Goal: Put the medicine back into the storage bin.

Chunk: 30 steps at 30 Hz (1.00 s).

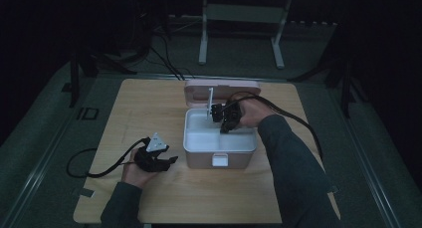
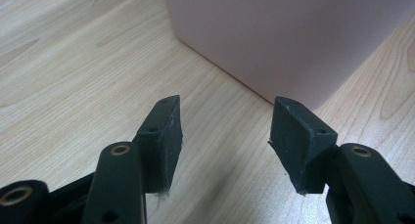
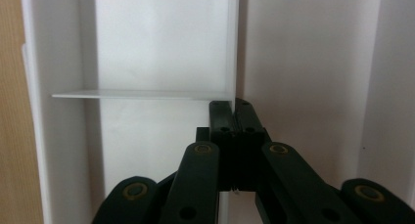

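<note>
A pink box (image 1: 201,161) stands open in the middle of the table, with a white inner tray (image 1: 199,138) in it and its lid (image 1: 221,86) tipped back. My right gripper (image 1: 215,113) reaches into the box from the right. In the right gripper view, this gripper (image 3: 235,104) is shut on the edge of a thin white upright divider (image 3: 234,48), which a second thin white plate (image 3: 142,94) meets crosswise. That divider (image 1: 210,99) stands up at the box's back. My left gripper (image 1: 171,160) rests on the table left of the box front, open (image 2: 225,136) and empty, aimed at the pink wall (image 2: 293,33).
The wooden table (image 1: 149,108) ends close behind the lid. A white metal stand (image 1: 244,19) sits on the floor beyond it. Black cables (image 1: 94,171) trail from both grippers, the right one looping off toward the table's right edge.
</note>
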### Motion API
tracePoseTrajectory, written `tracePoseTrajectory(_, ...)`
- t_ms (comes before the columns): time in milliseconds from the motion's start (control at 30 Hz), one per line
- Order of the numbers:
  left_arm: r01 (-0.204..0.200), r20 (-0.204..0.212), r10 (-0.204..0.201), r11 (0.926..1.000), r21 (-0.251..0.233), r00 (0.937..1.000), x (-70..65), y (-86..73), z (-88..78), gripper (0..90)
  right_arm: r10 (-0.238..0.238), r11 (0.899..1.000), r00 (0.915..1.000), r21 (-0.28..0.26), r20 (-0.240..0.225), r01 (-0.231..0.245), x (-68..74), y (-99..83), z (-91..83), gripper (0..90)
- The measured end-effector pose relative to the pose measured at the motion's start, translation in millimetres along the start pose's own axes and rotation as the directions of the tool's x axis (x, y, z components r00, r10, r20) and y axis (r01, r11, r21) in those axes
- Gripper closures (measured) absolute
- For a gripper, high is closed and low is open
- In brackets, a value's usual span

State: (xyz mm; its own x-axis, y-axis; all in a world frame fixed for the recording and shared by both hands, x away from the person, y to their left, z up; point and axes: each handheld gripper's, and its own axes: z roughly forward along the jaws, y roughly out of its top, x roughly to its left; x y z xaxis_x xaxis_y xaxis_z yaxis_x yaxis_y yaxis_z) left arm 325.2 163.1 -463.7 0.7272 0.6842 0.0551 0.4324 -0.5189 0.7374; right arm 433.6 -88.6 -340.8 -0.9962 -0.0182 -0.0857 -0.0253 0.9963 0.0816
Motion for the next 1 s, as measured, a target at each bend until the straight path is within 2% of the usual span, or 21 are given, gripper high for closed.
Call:
tracePoseTrajectory(400,0.005,-0.001,-0.005,1.0000,-0.006,1.0000,0.6,-0.6,-1.9,45.3,-0.002,0.998,0.9997,-0.067,0.023,0.003,5.4,-10.2,-19.3,89.5)
tracePoseTrajectory(600,0.004,-0.003,-0.004,1.0000,-0.007,1.0000,0.4,-0.9,-2.9,45.3,-0.001,0.998,0.9998,-0.068,0.018,0.002,11.7,-18.6,-28.0,89.5)
tracePoseTrajectory(767,0.009,-0.002,-0.009,0.9999,-0.007,1.0000,0.6,-1.6,-2.0,45.3,0.012,0.995,0.9997,-0.102,0.024,-0.009,18.2,-37.7,-38.2,89.5)
tracePoseTrajectory(1000,0.009,-0.002,-0.009,0.9999,-0.007,1.0000,0.4,-1.6,-2.0,45.4,0.034,0.993,0.9991,-0.116,0.027,-0.031,25.8,-64.6,-45.0,89.5)
